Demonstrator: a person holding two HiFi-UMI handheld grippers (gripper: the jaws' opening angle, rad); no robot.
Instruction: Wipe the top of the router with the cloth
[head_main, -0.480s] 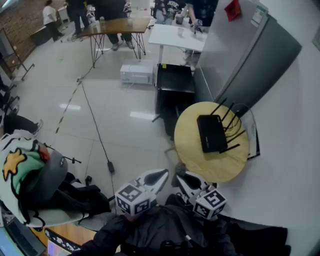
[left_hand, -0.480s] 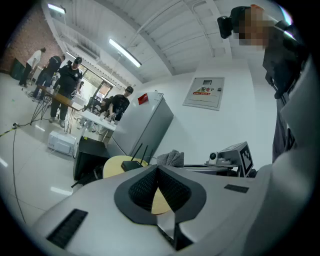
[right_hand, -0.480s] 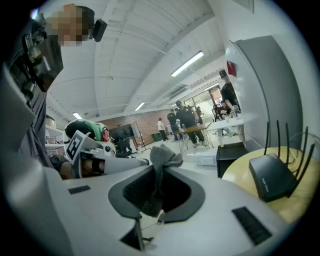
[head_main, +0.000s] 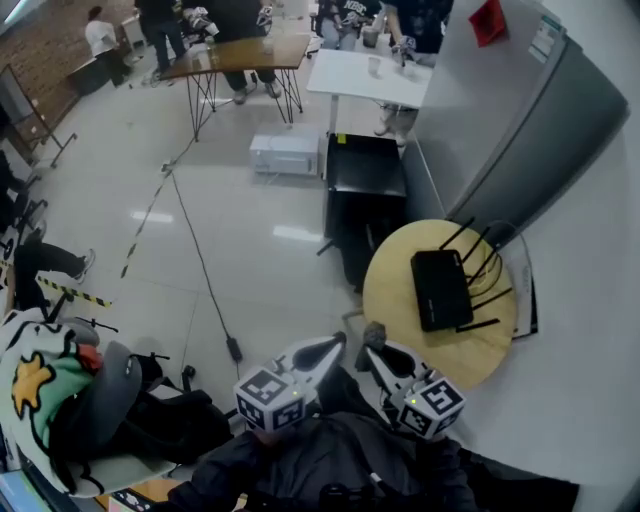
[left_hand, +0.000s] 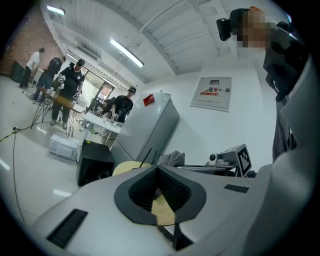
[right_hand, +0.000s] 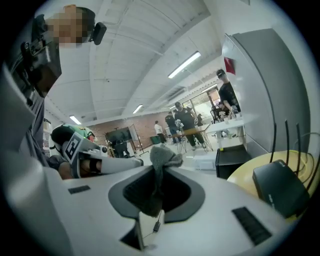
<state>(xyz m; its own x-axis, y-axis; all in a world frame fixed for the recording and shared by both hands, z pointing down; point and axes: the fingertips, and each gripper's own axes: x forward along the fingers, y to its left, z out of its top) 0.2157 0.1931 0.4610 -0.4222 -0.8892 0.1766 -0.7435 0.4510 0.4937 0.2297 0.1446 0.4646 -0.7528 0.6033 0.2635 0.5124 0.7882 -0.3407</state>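
Two grippers sit low in my head view, and I'll work down to them from the biggest things. A tall grey cabinet (head_main: 560, 140) stands against the white wall on the right. Just beside it is the round wooden table (head_main: 395, 300). The black router (head_main: 441, 290) lies flat on the table's right half, with its antennas fanning out toward the wall. A black box-like unit (head_main: 363, 185) stands on the floor touching the table's far edge. Its top looks closed, and I cannot tell whether anything is inside. Beyond it a white case (head_main: 285, 155) rests on the floor, its contents also hidden from me. Well to the left, a green and white jacket (head_main: 40, 385) is draped over a seat, next to a dark bag (head_main: 150, 410).

Both grippers hover near the table's near edge, apart from the router. The left gripper (head_main: 330, 346) has its jaws pressed together with nothing between them; its own view shows only a sliver of tabletop past the closed tips. The right gripper (head_main: 372, 352) is clamped on the grey cloth (head_main: 375, 332), which sticks up in a bunched tuft above the jaws and also hangs down between the pads. From the right gripper view the router lies off to the right, with the cloth not touching it.
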